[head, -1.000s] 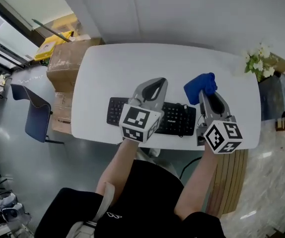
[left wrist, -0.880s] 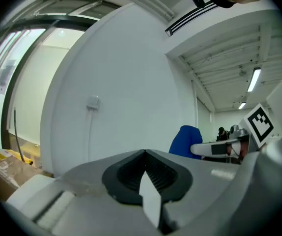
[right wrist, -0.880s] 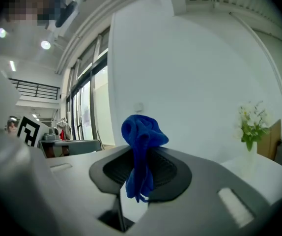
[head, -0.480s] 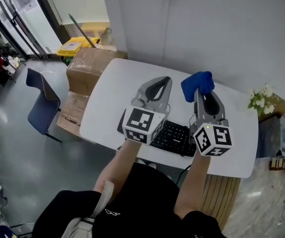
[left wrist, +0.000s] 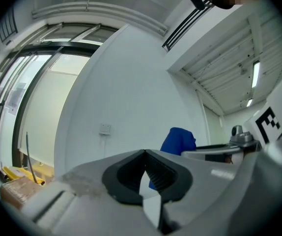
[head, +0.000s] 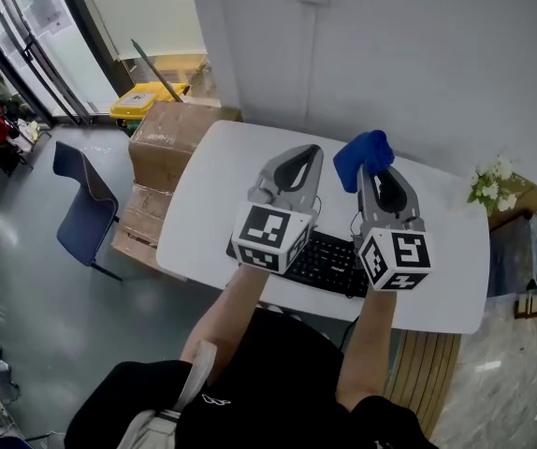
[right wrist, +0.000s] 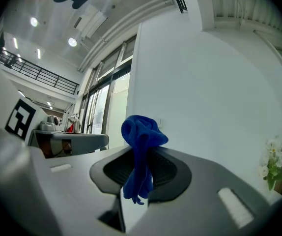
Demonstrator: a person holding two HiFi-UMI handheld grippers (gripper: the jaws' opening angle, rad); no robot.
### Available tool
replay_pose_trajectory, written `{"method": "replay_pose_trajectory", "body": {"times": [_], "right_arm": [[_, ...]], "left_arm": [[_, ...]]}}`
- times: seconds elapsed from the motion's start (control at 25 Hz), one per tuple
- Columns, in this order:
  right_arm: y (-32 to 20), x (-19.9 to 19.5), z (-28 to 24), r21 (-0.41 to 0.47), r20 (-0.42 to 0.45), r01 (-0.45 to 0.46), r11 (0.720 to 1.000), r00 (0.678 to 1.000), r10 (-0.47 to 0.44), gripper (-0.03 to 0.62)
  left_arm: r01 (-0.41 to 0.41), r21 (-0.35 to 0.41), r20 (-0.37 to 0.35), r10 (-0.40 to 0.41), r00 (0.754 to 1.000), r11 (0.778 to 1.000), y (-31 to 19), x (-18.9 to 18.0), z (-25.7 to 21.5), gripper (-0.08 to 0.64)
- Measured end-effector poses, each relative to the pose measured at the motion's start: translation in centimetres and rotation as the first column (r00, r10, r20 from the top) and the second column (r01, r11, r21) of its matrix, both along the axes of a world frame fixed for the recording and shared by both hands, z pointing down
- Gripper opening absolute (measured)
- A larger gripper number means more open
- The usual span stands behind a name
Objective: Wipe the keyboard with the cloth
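Black keyboard (head: 332, 262) half behind left tongs (head: 306, 150)

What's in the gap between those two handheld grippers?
In the head view, bare white table shows between the left gripper and the right gripper holding the blue cloth, with the black keyboard lower down.

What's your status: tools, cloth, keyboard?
Left tool shut, empty. Right tool shut on blue cloth. Keyboard on table below tools; nothing seen blocking it.
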State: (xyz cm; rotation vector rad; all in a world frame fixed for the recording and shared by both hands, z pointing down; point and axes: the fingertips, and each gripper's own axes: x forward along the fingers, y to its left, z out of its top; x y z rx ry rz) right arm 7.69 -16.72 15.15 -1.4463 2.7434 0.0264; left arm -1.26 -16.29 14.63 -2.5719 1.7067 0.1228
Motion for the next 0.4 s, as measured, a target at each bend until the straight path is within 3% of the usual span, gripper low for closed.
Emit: {"method": "replay_pose_trajectory", "body": {"times": [0.4], "right_arm": [[0.2, 1.7, 0.0, -0.003, -0.006, -0.030, 1.000, 1.000, 0.030, 0.083]], "left_arm": [[-0.046, -0.007, -0.011, 0.046, 0.999, 0.999, -0.4, 2.2, -0.2, -0.002]]}}
